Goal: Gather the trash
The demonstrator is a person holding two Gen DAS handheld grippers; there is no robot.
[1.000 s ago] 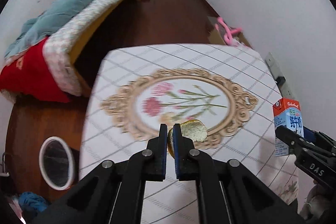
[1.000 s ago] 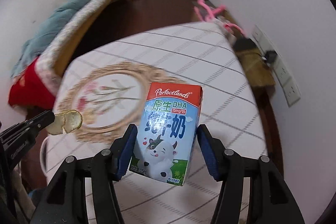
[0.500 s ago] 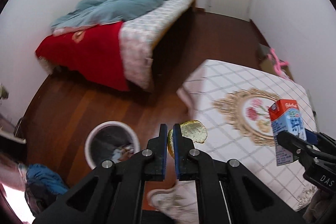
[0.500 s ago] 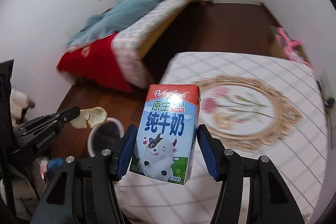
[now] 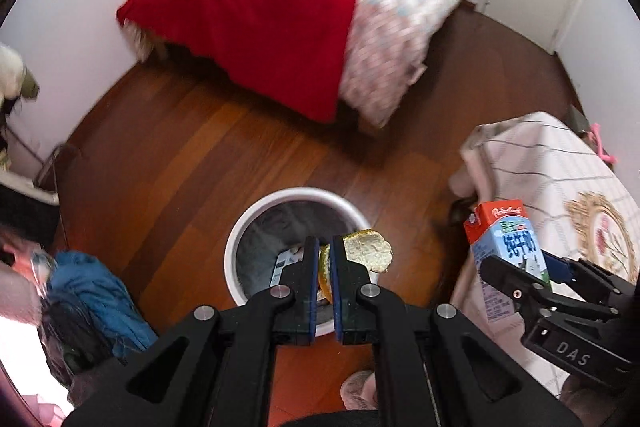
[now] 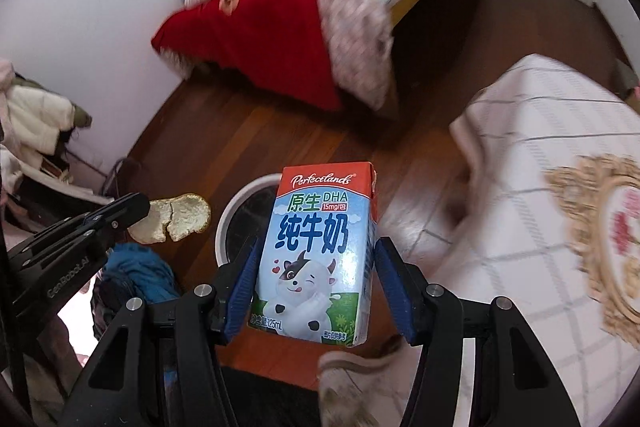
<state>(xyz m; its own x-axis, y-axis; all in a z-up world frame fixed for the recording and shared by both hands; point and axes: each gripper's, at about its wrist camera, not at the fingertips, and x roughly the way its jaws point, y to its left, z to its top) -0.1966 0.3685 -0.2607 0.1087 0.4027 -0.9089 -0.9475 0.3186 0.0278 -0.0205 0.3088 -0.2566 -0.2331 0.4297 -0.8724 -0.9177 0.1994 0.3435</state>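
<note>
Over the bin (image 5: 298, 195), some trash already inside, left gripper (image 5: 326, 259) pinching peel (image 5: 366, 251), right gripper (image 6: 316, 279) beside it clamping milk carton (image 6: 316, 251)

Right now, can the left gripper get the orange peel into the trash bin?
Probably yes. The left gripper, shut on the orange peel, hangs above the white trash bin, whose open mouth has nothing over it. The right gripper with the milk carton stays off to the side.
</note>
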